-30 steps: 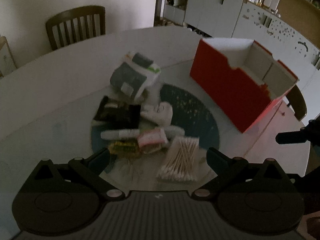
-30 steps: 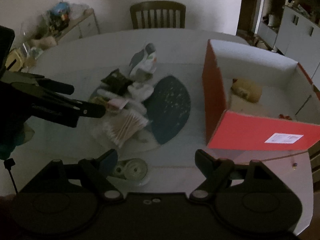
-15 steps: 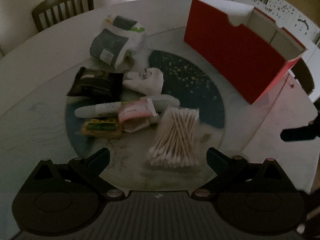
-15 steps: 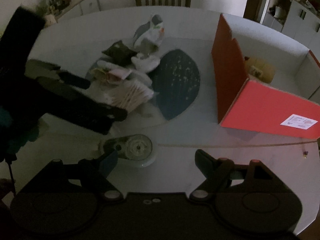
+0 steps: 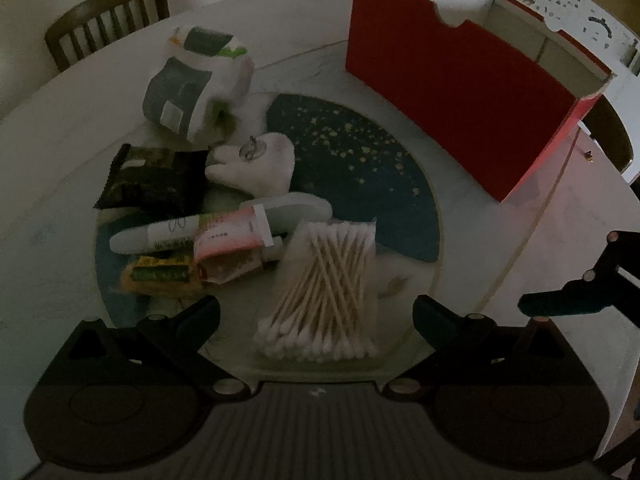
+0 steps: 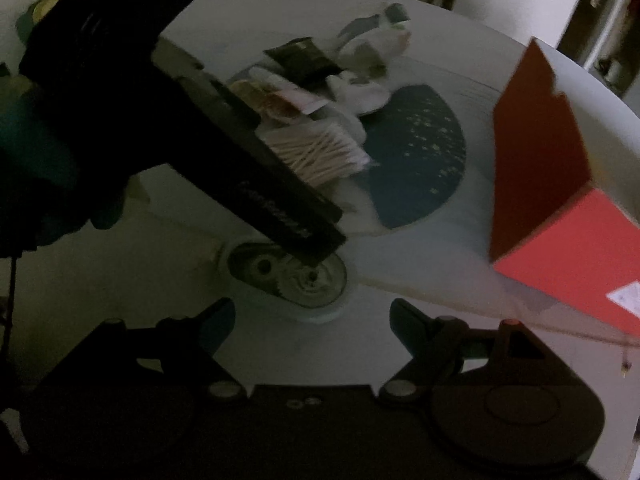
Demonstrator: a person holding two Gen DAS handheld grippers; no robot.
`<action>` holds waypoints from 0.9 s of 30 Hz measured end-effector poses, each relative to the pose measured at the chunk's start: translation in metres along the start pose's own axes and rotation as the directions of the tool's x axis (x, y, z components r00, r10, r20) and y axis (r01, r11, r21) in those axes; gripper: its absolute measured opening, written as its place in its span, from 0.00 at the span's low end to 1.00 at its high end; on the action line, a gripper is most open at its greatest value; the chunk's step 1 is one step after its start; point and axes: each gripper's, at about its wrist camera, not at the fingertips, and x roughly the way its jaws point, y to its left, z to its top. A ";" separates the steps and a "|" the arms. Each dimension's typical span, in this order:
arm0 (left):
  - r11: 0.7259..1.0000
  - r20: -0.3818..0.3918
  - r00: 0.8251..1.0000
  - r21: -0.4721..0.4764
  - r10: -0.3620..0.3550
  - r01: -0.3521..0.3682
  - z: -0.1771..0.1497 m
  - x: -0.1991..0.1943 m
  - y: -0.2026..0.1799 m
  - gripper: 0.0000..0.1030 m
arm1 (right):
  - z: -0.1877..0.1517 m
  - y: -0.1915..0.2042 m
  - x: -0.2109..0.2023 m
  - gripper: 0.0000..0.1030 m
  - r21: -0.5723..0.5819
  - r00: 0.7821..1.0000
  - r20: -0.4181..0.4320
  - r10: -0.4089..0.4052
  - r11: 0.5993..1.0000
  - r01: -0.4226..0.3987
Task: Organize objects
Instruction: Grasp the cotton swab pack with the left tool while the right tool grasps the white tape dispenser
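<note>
A clear pack of cotton swabs (image 5: 324, 296) lies just ahead of my open, empty left gripper (image 5: 316, 312); it also shows in the right wrist view (image 6: 316, 152). Behind it lie a pink tube (image 5: 228, 236), a white tube (image 5: 156, 236), a yellow packet (image 5: 160, 276), a black packet (image 5: 152, 180), a white pouch (image 5: 256, 168) and a grey-white pack (image 5: 196, 80). A red box (image 5: 460, 80) stands open at the right. My right gripper (image 6: 312, 320) is open and empty just before a round tape dispenser (image 6: 288, 276).
The items lie on a round glass plate (image 5: 424, 216) with a dark blue pattern, on a white round table (image 5: 60, 128). A wooden chair (image 5: 108, 16) stands at the far side. The left gripper's body (image 6: 160, 112) crosses the right wrist view.
Both grippers have moved forward and lower. The swab pack now sits between the left fingers' line; the tape dispenser is closer to the right gripper.
</note>
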 end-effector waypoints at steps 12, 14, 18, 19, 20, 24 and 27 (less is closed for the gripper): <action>0.999 0.040 0.999 0.044 0.024 -0.026 0.002 -0.004 -0.007 0.66 | 0.009 0.000 0.014 0.81 -0.094 1.000 0.017 0.021 0.995 -0.019; 0.998 0.042 0.999 0.051 0.024 -0.026 0.002 -0.006 -0.008 0.57 | 0.012 0.001 0.016 0.81 -0.107 0.999 0.021 0.027 0.994 -0.024; 0.998 0.035 0.999 0.044 0.032 -0.034 0.002 -0.010 -0.006 0.44 | 0.016 0.002 0.019 0.81 -0.127 0.999 0.022 0.045 0.991 -0.041; 0.999 0.030 0.999 0.036 0.032 -0.033 0.001 -0.011 -0.005 0.43 | 0.018 0.002 0.020 0.81 -0.131 0.998 0.022 0.051 0.990 -0.048; 0.999 0.026 0.999 0.027 0.029 -0.029 0.001 -0.012 -0.003 0.41 | 0.019 0.002 0.021 0.81 -0.132 0.998 0.022 0.058 0.990 -0.055; 1.000 0.024 1.000 -0.020 0.017 -0.017 -0.005 -0.022 0.006 0.40 | 0.023 0.000 0.025 0.81 -0.128 0.996 0.018 0.091 0.988 -0.088; 0.998 0.025 1.000 -0.056 0.010 -0.008 -0.010 -0.030 0.012 0.40 | 0.025 -0.004 0.028 0.81 -0.117 0.993 0.016 0.113 0.987 -0.111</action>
